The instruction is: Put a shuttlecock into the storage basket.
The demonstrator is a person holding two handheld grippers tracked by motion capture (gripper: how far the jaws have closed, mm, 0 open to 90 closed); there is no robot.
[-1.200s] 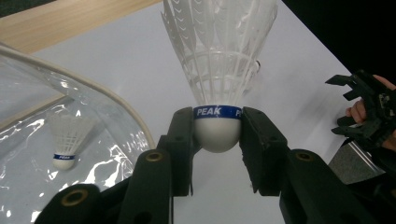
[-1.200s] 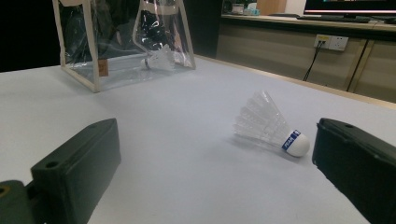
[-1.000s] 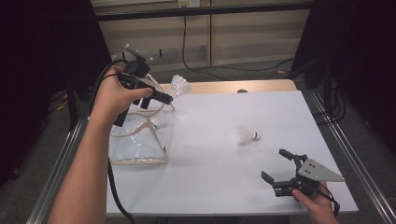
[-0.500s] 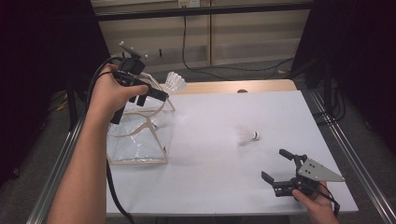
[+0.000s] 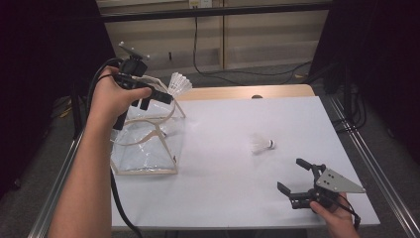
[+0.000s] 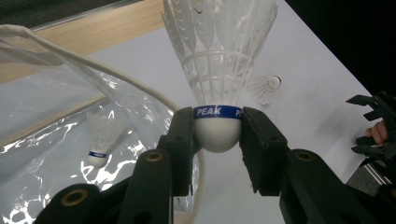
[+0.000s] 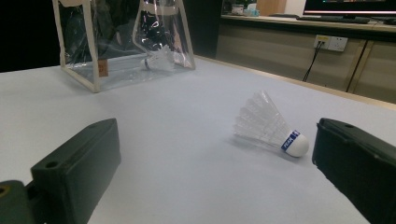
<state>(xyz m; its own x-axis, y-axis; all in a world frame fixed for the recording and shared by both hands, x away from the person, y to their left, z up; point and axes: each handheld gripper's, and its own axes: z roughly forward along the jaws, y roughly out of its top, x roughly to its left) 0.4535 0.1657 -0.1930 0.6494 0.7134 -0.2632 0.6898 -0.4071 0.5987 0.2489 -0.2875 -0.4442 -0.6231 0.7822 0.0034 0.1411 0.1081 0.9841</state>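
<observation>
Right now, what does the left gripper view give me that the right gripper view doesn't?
Left gripper view: the left gripper shut on the held shuttlecock by its cork, above the bag's handle, and the other gripper at the edge. Right gripper view: the right gripper with jaws open and nothing between them, and a wall socket. Both: the clear bag, the shuttlecock in the bag, and the shuttlecock on the table.

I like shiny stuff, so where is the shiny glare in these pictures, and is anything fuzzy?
In the left gripper view, bright glints streak the clear plastic bag, while the held shuttlecock looks sharp. In the right gripper view, the near tongs are blurry. In the high view, the lying shuttlecock looks soft and pale.
</observation>
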